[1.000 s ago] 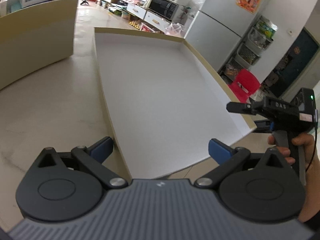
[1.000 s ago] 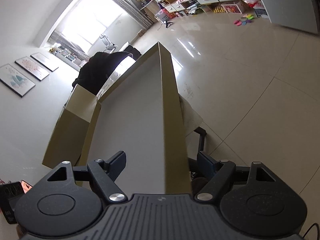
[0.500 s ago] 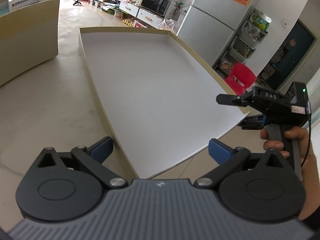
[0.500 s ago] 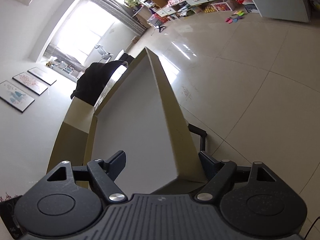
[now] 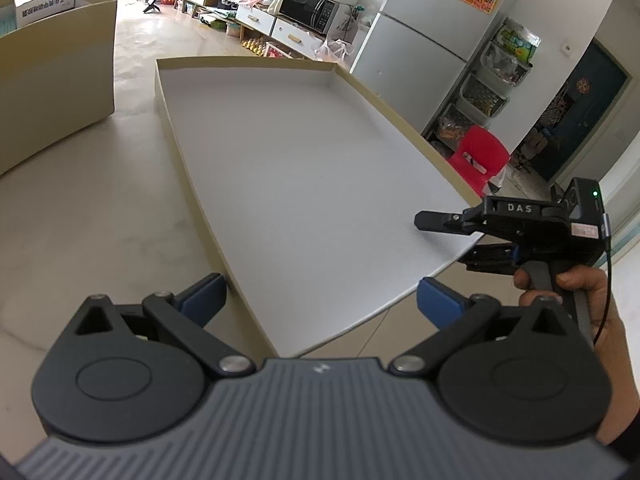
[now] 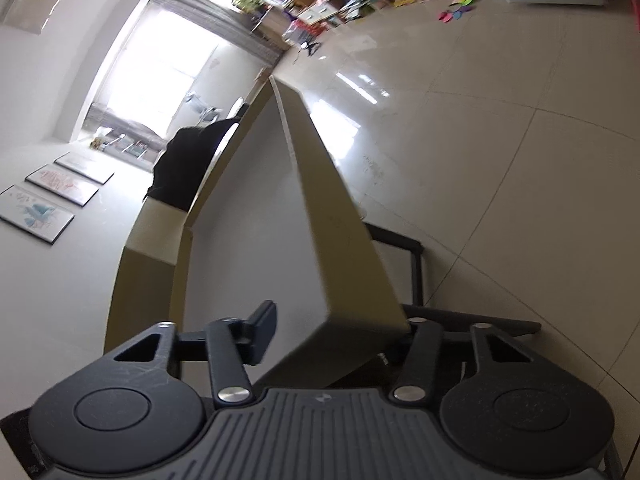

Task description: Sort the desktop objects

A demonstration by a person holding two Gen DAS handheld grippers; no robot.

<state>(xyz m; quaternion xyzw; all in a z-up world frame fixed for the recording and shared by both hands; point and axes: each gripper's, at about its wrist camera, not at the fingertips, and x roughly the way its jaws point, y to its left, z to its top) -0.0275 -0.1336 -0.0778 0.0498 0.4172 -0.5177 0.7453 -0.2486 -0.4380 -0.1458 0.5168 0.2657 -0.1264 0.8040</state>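
Here, lid (image 5: 304, 184) between right tool (image 5: 448, 240) fingers.

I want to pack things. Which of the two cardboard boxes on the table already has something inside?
The taller box at the far left: a white carton shows above its rim. The shallow lid-like box in the middle shows only its bare white bottom.

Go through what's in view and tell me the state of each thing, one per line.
Box lid: upside down, nothing inside, near right corner past the table edge.
Left gripper: open, astride the lid's near corner, not gripping.
Right gripper: straddling the lid's right corner, one finger above, one below; grip unclear.
Deep box: open-topped, holds a white carton.
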